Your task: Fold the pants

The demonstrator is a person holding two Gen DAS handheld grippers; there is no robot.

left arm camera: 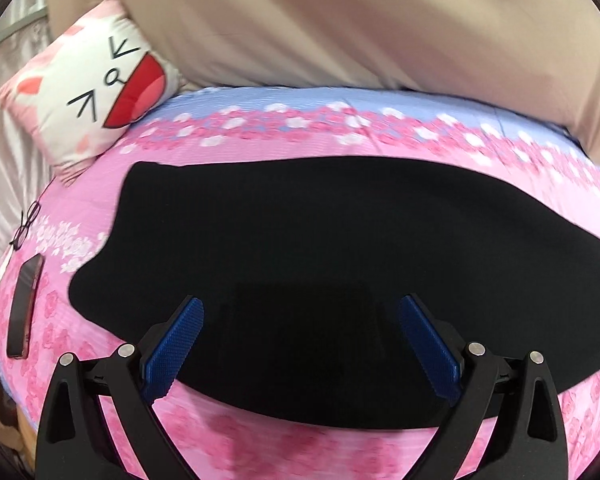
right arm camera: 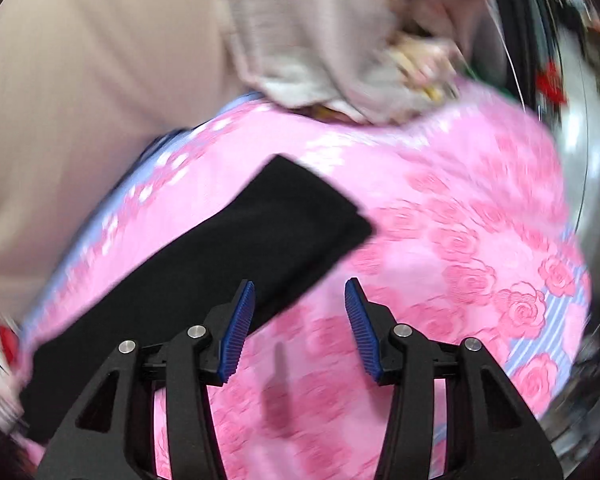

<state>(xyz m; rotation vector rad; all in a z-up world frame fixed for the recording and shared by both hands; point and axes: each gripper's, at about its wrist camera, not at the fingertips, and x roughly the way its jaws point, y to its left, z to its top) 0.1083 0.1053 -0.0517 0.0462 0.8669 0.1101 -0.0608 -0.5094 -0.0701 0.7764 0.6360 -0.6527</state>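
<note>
Black pants [left arm camera: 300, 248] lie flat on a pink flowered bedspread [left arm camera: 340, 148]. In the left wrist view my left gripper [left arm camera: 300, 304] is open and empty, its blue pads above the near part of the pants. In the right wrist view the pants [right arm camera: 228, 256] run as a long black strip from lower left to a leg end at the centre. My right gripper [right arm camera: 300, 288] is open and empty, above the bedspread [right arm camera: 460, 220] beside the strip's near edge. The right view is blurred.
A cartoon-face pillow [left arm camera: 96, 92] lies at the far left. Glasses [left arm camera: 26, 226] and a dark phone [left arm camera: 24, 308] lie on the bed's left edge. A beige quilt [left arm camera: 340, 20] runs along the far side. A grey crumpled cloth [right arm camera: 320, 40] lies at the bed's far end.
</note>
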